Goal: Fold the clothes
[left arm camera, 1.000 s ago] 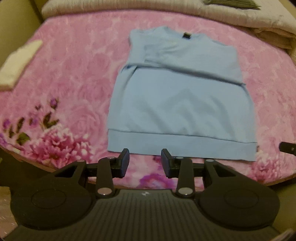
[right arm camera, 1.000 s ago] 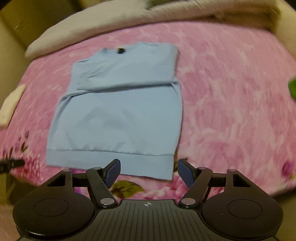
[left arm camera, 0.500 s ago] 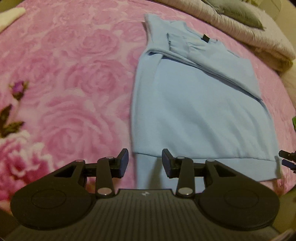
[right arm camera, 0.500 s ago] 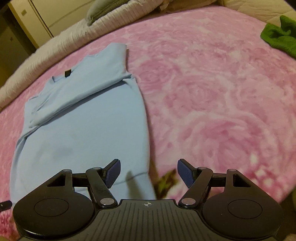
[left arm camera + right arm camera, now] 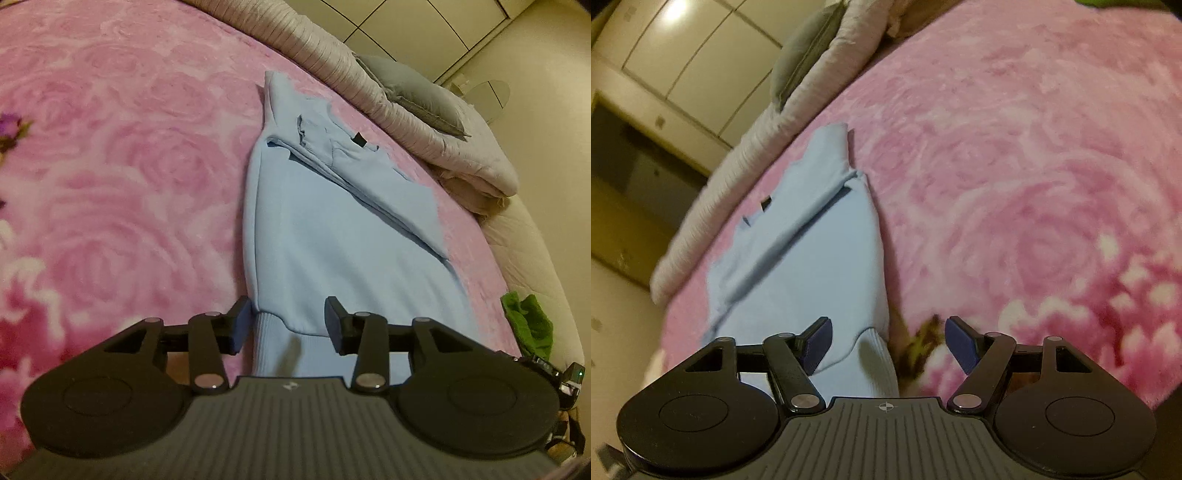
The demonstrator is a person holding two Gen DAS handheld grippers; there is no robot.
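Note:
A light blue sweatshirt (image 5: 332, 236) lies flat on the pink rose blanket (image 5: 110, 166), sleeves folded across the chest, collar away from me. My left gripper (image 5: 288, 321) is open, its jaws on either side of the hem's left corner. In the right wrist view the sweatshirt (image 5: 798, 266) runs up to the left. My right gripper (image 5: 888, 341) is open with the hem's right corner between its jaws. Neither is closed on the cloth.
A rolled beige quilt (image 5: 424, 122) with a grey pillow (image 5: 417, 92) lies along the far side of the bed. A green cloth (image 5: 528, 325) sits at the right edge. Wardrobe doors (image 5: 683, 55) stand beyond the bed.
Both grippers have moved forward and down from in front of the bed to the hem corners. The sweatshirt has not moved. Both stay open.

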